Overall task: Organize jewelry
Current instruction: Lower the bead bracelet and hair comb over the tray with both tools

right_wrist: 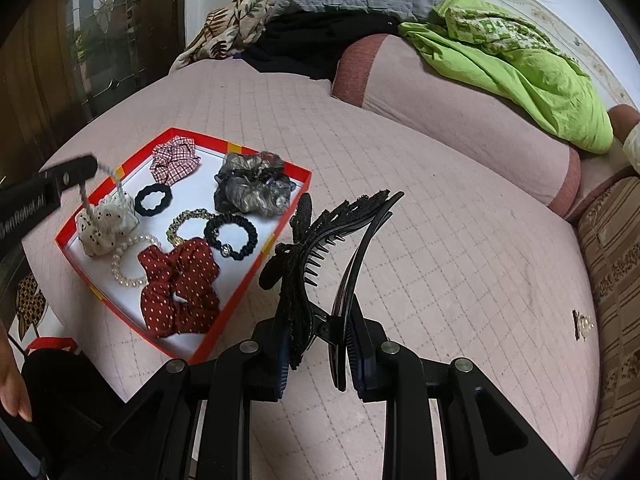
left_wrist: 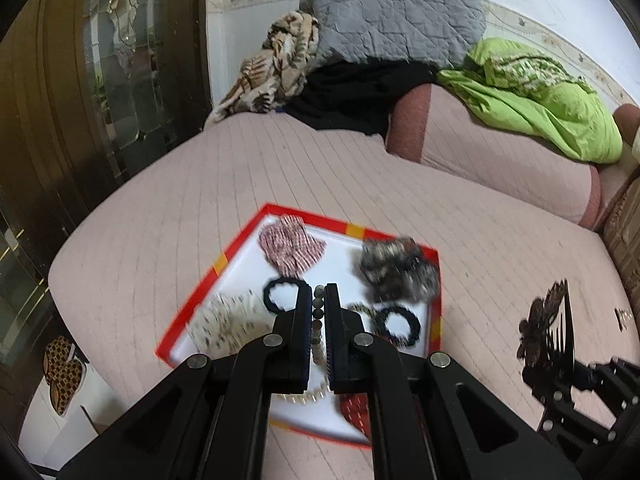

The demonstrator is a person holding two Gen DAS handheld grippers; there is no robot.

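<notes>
My left gripper [left_wrist: 319, 292] is shut on a string of grey beads [left_wrist: 319, 320], held above a red-rimmed white tray [left_wrist: 240, 236]. From the right wrist view the left gripper [right_wrist: 76, 172] shows at the left with the bead loop [right_wrist: 116, 178] hanging over the tray [right_wrist: 256, 264]. In the tray lie scrunchies, among them a red dotted one [right_wrist: 180, 288], a grey one [right_wrist: 252, 188] and a white dotted one [right_wrist: 104, 224], plus black hair ties and a pearl bracelet [right_wrist: 128, 260]. My right gripper [right_wrist: 320, 332] is shut on a black lace hair claw [right_wrist: 304, 240], right of the tray, its teeth spread apart.
The tray rests on a pink quilted bed [right_wrist: 400, 184]. Pillows [right_wrist: 460, 92], a grey quilt [left_wrist: 396, 16], green bedding [right_wrist: 520, 68] and dark clothes pile at the back. A small brooch [right_wrist: 580, 324] lies at the right. A person's hand [right_wrist: 12, 392] is at the lower left. A wooden door [left_wrist: 60, 100] stands left.
</notes>
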